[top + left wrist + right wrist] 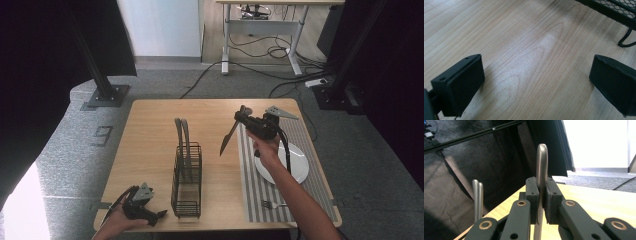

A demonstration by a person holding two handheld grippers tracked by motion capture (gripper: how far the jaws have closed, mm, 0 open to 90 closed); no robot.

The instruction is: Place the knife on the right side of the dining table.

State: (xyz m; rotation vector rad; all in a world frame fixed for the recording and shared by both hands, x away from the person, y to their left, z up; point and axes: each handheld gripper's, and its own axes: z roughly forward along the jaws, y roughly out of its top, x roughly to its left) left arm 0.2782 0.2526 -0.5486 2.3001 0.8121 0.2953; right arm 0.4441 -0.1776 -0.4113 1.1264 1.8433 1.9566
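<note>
High view shows the wooden table [150, 130], then the black wire caddy [187, 180] at its middle, and my right gripper [243, 116] up in the air to the caddy's right, jaws pressed together on a knife [228, 137]. Its dark, slim blade slants down toward the tabletop from the jaws. My left gripper [157, 216] rests near the table's front edge, jaws spread wide, nothing between them.
</note>
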